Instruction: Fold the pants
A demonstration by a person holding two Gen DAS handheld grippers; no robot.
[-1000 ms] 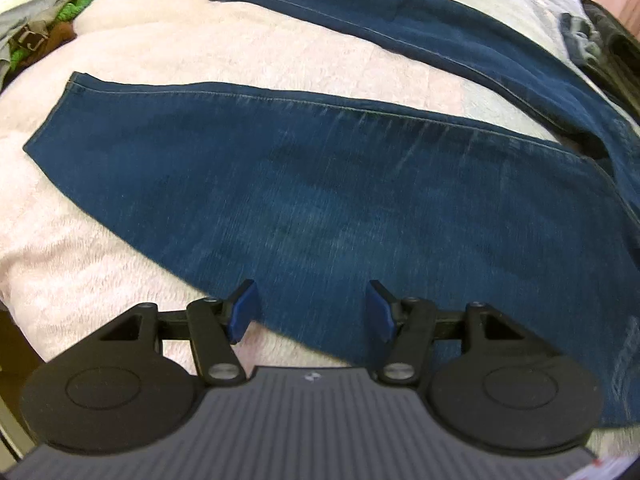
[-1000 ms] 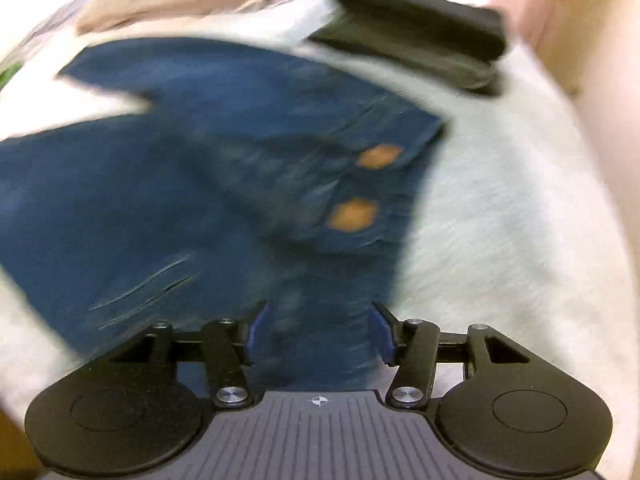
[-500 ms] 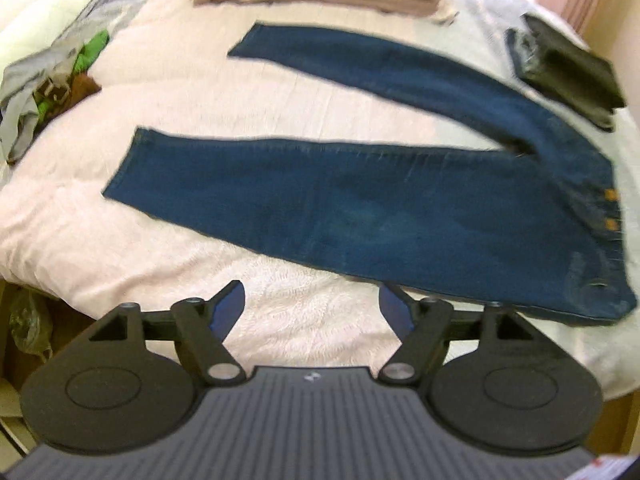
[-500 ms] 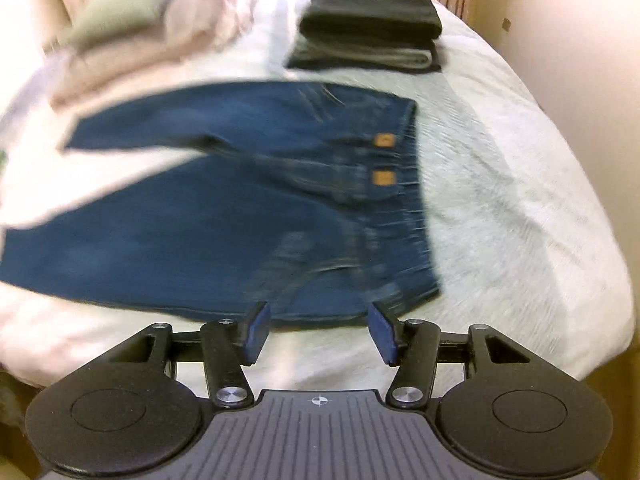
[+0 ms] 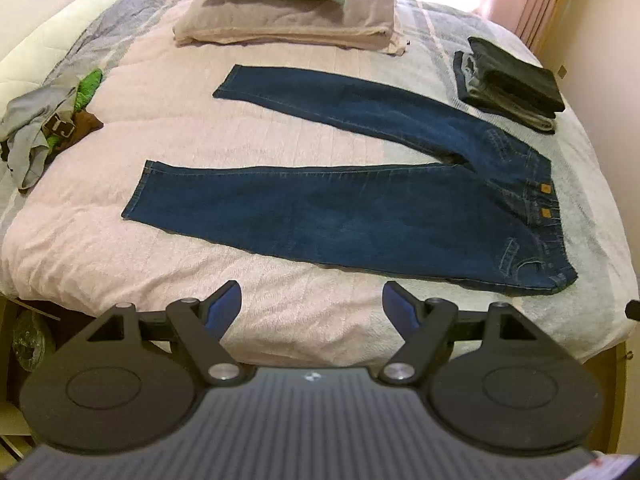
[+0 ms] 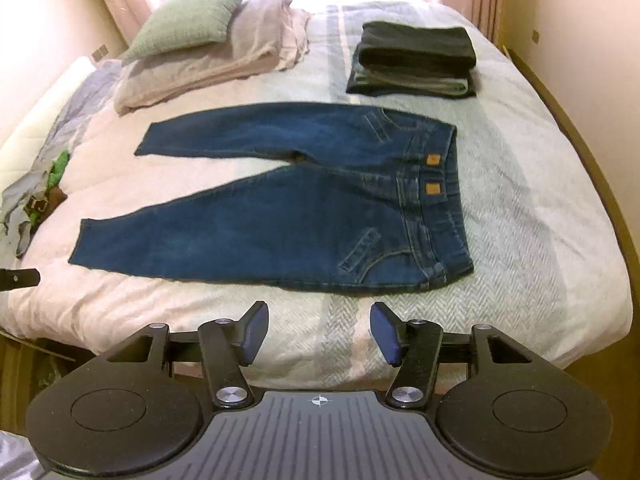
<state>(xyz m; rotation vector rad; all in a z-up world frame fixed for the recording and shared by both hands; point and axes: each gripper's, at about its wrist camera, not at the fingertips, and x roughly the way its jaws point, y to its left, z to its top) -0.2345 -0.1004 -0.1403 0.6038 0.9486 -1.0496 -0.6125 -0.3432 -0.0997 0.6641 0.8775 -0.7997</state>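
Dark blue jeans (image 5: 340,216) (image 6: 280,224) lie flat on the bed, legs spread apart and pointing left, waistband with two tan patches at the right. My left gripper (image 5: 312,306) hangs open above the bed's near edge, short of the near leg. My right gripper (image 6: 319,332) is open too, over the near edge below the waist end. Neither touches the jeans, and nothing sits between the fingers.
A stack of folded dark clothes (image 5: 508,84) (image 6: 416,60) lies at the far right of the bed (image 6: 540,208). Pillows (image 5: 288,8) (image 6: 200,44) sit at the head. A crumpled grey and green garment pile (image 5: 44,128) lies at the left. A wooden bed frame (image 6: 592,168) runs along the right.
Both grippers have pulled back and up from just over the jeans to the bed's near edge. The left gripper's fingers have spread wider.
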